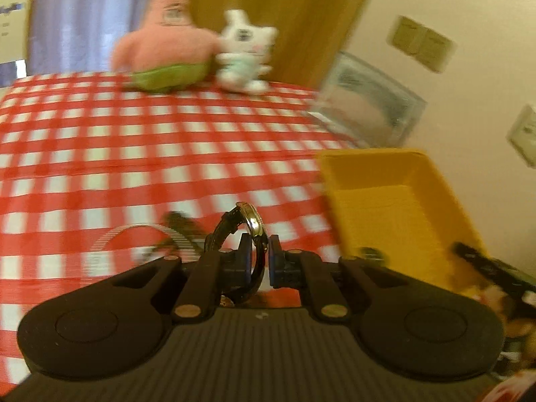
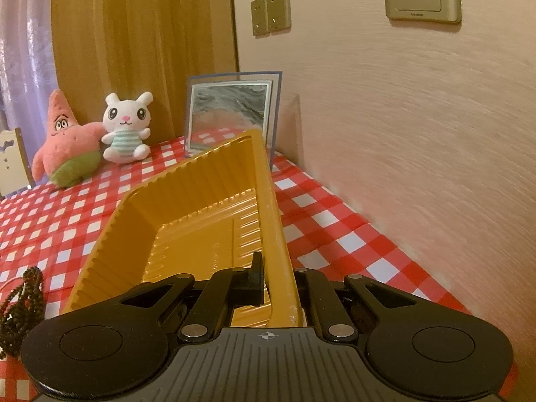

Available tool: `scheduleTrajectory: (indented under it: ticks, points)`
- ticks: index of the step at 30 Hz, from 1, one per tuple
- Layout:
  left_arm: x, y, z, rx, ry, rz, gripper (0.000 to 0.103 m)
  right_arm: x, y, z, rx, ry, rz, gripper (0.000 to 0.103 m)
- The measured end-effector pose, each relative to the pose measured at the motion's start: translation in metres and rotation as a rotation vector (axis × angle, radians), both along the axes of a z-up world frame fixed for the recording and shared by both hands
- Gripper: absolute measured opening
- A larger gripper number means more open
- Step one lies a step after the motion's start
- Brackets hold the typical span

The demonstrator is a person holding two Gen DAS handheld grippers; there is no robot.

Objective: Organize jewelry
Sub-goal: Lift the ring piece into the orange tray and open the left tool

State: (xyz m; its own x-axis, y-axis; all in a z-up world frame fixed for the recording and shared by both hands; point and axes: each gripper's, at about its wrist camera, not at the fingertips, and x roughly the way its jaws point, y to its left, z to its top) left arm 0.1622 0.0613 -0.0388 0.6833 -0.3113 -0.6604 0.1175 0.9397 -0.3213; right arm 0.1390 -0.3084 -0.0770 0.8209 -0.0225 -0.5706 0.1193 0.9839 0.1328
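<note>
My left gripper (image 1: 258,258) is shut on a wristwatch (image 1: 253,222) with a black strap and a shiny metal case. It holds the watch on edge, lifted above the red-checked tablecloth (image 1: 167,154). A silvery mesh bracelet (image 1: 134,234) and a dark beaded piece (image 1: 181,221) lie on the cloth just beyond the fingers. The yellow ribbed tray (image 1: 395,201) stands to the right. My right gripper (image 2: 278,281) is shut on the right rim of that yellow tray (image 2: 187,221), which is tipped up and has nothing in it. A dark bead necklace (image 2: 23,301) lies left of the tray.
A pink starfish plush (image 2: 63,144) and a white bunny plush (image 2: 125,127) sit at the table's back. A framed picture (image 2: 231,114) leans against the wall (image 2: 402,134), which runs close along the right side. A wooden panel (image 2: 140,33) stands behind.
</note>
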Motion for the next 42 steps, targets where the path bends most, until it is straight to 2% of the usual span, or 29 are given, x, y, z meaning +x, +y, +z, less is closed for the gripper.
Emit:
scheduleTrajectory:
  ticks: [5, 11, 16, 20, 22, 25, 32, 37, 42]
  points:
    - [0.001, -0.056, 0.001, -0.112, 0.014, -0.160, 0.008, -0.001, 0.004, 0.002, -0.017, -0.005, 0.020, 0.005]
    - [0.008, -0.117, -0.013, -0.172, 0.052, -0.305, 0.008, -0.002, 0.006, 0.003, -0.028, -0.003, 0.033, 0.005]
    - [0.017, -0.147, -0.034, -0.170, 0.111, -0.342, 0.008, -0.003, 0.006, 0.002, -0.028, 0.000, 0.037, 0.006]
    - [0.021, -0.161, -0.048, -0.117, 0.146, -0.343, 0.009, -0.004, 0.006, 0.002, -0.027, 0.002, 0.037, 0.005]
    - [0.022, -0.162, -0.052, -0.106, 0.159, -0.330, 0.008, -0.005, 0.006, 0.001, -0.023, 0.004, 0.036, 0.005]
    - [0.023, -0.153, -0.049, -0.128, 0.154, -0.314, 0.012, -0.004, 0.006, 0.000, -0.018, 0.009, 0.033, 0.005]
    - [0.003, -0.133, -0.014, -0.141, 0.046, -0.311, 0.015, -0.004, 0.004, -0.001, -0.008, 0.011, 0.030, 0.005]
    - [-0.031, -0.103, -0.002, -0.038, -0.008, -0.241, 0.015, -0.005, 0.004, -0.001, -0.005, 0.011, 0.031, 0.005]
    - [-0.057, -0.064, -0.019, 0.094, 0.054, -0.118, 0.015, -0.006, 0.004, -0.001, -0.005, 0.012, 0.032, 0.005]
